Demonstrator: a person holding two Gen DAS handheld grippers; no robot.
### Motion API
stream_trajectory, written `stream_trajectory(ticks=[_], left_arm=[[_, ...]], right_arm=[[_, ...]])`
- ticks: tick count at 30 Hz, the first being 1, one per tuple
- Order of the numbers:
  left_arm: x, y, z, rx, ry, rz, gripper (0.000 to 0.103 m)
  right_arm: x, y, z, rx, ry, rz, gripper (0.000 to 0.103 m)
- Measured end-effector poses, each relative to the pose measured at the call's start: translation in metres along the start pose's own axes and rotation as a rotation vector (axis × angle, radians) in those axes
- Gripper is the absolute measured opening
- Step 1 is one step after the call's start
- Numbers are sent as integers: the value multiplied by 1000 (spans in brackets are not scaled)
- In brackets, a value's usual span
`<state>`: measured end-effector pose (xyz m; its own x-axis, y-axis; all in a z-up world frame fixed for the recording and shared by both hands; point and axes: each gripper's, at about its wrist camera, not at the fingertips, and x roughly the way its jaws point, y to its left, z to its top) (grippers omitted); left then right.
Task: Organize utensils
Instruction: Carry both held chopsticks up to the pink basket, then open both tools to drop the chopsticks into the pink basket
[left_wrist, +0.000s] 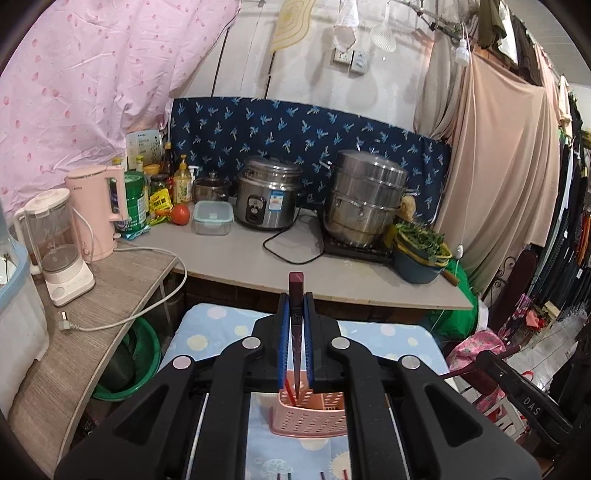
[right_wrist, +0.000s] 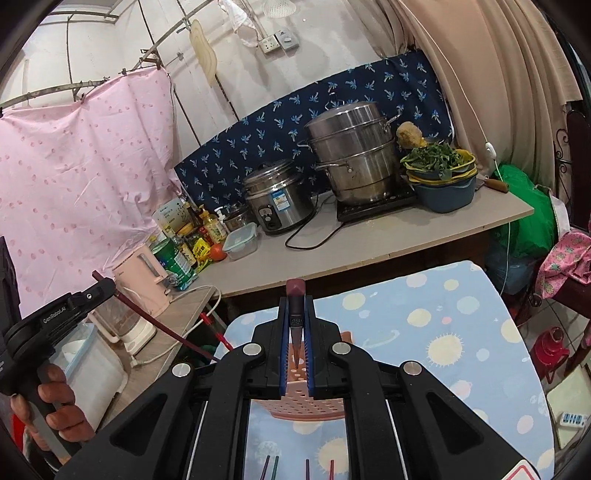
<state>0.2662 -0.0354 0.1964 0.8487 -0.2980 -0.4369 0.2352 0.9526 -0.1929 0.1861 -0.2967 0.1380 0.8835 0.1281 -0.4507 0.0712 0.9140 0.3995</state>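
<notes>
Both fingers clenched, each on one dark maroon chopstick (left_wrist: 296, 295) (right_wrist: 296, 295). Pink perforated plastic basket (left_wrist: 314, 413) at 6 o'clock. Likely best: tip each stick vertical, centre over basket, then release.

Beyond the fingertips a grey countertop (left_wrist: 236, 254) carries a round steel rice cooker (left_wrist: 267, 197) straight ahead and a tall stacked steel steamer pot (left_wrist: 364, 199) to their right. Left of the fingers stand a pink plastic kettle (left_wrist: 98, 210), a white blender (left_wrist: 59, 243) and a clear lidded food box (left_wrist: 213, 218).

The pink basket (left_wrist: 308, 415) sits half hidden (behind gripper arms).
</notes>
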Motion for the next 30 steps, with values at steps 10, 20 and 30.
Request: stream_trajectory(ticks=[10, 20, 30], left_arm=[[42, 10, -24, -10, 82, 22, 7], [54, 13, -35, -12, 116, 31, 7], [40, 16, -37, -17, 93, 57, 24]], right_arm=[[40, 0, -16, -8, 70, -26, 7], [50, 2, -24, -34, 78, -58, 10], [26, 0, -22, -31, 33, -71, 20]])
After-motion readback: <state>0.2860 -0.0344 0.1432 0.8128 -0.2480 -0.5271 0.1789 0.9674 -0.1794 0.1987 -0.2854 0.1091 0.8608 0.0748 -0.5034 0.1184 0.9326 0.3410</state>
